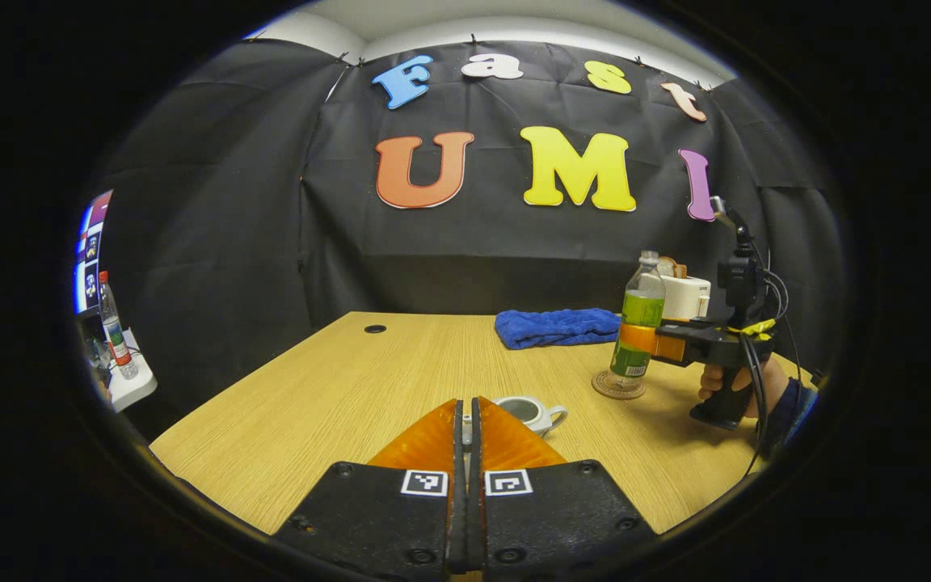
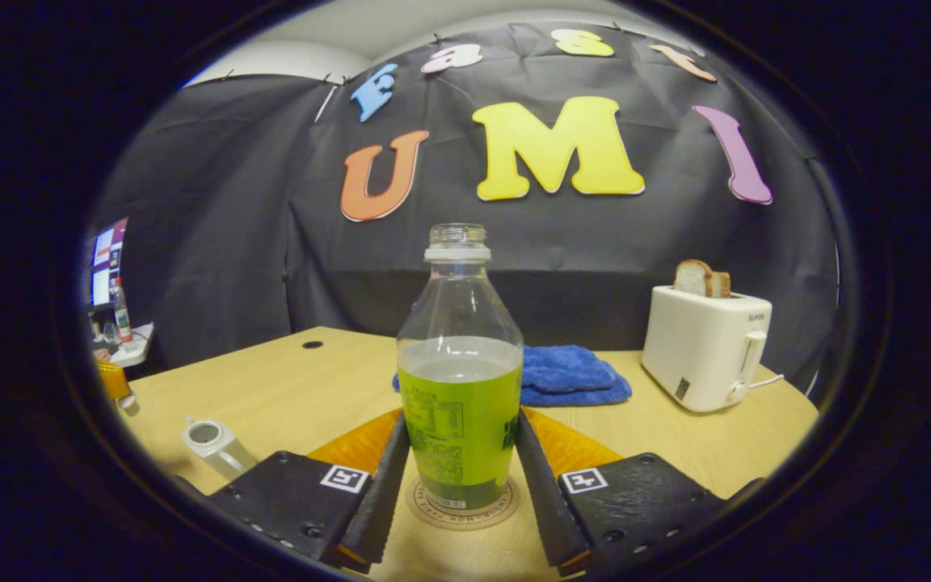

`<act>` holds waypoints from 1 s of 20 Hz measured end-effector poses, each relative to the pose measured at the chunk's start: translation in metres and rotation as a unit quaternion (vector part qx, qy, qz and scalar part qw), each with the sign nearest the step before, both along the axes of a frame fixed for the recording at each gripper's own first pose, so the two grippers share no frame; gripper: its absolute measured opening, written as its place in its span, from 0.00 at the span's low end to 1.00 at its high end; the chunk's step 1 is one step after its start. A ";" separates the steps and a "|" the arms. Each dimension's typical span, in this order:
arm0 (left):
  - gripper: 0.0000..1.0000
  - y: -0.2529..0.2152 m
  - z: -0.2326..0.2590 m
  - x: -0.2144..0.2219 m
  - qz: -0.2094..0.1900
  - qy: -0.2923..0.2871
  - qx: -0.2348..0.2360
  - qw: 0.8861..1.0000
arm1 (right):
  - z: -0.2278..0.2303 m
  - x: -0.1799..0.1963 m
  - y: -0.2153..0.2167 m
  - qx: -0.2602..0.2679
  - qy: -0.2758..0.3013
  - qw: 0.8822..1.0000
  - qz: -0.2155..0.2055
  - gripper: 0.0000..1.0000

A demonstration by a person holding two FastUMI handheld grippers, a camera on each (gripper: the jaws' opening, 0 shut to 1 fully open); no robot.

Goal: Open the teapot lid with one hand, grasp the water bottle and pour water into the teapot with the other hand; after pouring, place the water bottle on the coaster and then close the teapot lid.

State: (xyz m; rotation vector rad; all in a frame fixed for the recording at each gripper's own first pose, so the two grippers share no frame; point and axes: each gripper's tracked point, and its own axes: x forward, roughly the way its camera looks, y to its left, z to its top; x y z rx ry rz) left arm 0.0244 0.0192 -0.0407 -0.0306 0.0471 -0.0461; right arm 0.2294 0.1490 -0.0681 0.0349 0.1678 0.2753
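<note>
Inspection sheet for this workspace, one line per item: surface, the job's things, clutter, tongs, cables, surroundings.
Surface: wooden table, dry, no spills seen.
Job's things: teapot open; water bottle uncapped, partly filled, upright on the coaster.
Clutter: blue towel; toaster holding bread.
Tongs: left tongs closed on a small pale piece, apparently the lid; right tongs pressed against both sides of the water bottle.
Cables: black cables on the right tool; toaster cord.
Surroundings: black cloth wall; side shelf with another bottle; screen.
</note>
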 end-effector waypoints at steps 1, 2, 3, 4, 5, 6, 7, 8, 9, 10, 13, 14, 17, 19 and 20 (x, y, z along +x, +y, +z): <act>0.03 -0.001 0.000 0.001 0.000 -0.001 -0.001 1.000 | -0.001 0.001 -0.001 0.006 -0.006 1.000 -0.002 0.75; 0.03 -0.001 0.000 0.001 -0.002 -0.001 -0.002 1.000 | 0.002 0.002 -0.002 0.010 -0.009 1.000 -0.003 0.75; 0.03 -0.002 -0.001 0.001 -0.002 0.000 -0.002 1.000 | 0.002 0.001 -0.002 0.015 -0.007 1.000 0.000 0.74; 0.03 -0.002 -0.002 0.001 -0.002 0.000 -0.001 1.000 | -0.001 -0.001 0.000 0.020 -0.002 1.000 0.004 0.75; 0.02 -0.003 -0.002 0.002 -0.002 0.002 0.001 1.000 | -0.002 -0.004 0.002 0.024 0.003 1.000 0.011 0.77; 0.03 -0.004 -0.003 0.002 -0.001 0.004 0.004 1.000 | -0.002 -0.006 0.004 0.026 0.005 1.000 0.016 0.78; 0.02 -0.004 -0.003 0.002 -0.001 0.006 0.007 1.000 | 0.000 -0.009 0.003 0.025 0.006 1.000 0.016 0.80; 0.03 -0.004 -0.003 0.002 -0.001 0.007 0.009 1.000 | -0.001 -0.012 0.000 0.022 0.008 1.000 0.012 0.81; 0.02 -0.005 -0.002 0.002 -0.001 0.006 0.010 1.000 | 0.000 -0.016 -0.004 0.016 0.013 1.000 0.006 0.84; 0.03 -0.006 -0.001 0.002 0.000 0.005 0.014 1.000 | 0.001 -0.022 -0.006 0.012 0.014 1.000 0.006 0.84; 0.03 -0.011 0.008 0.005 -0.002 -0.004 0.019 1.000 | 0.004 -0.048 -0.021 0.007 0.016 1.000 -0.001 0.84; 0.03 -0.012 0.012 0.007 -0.004 -0.006 0.017 1.000 | 0.004 -0.057 -0.030 0.003 0.015 1.000 -0.008 0.84; 0.03 -0.019 0.022 0.016 -0.008 -0.009 0.013 1.000 | 0.004 -0.090 -0.062 -0.004 0.004 0.999 -0.035 0.84; 0.03 -0.024 0.028 0.024 -0.009 -0.015 0.012 1.000 | 0.005 -0.112 -0.075 -0.004 -0.001 0.999 -0.035 0.84; 0.03 -0.027 0.030 0.028 -0.009 -0.017 0.013 1.000 | 0.005 -0.123 -0.081 -0.001 -0.002 0.999 -0.034 0.84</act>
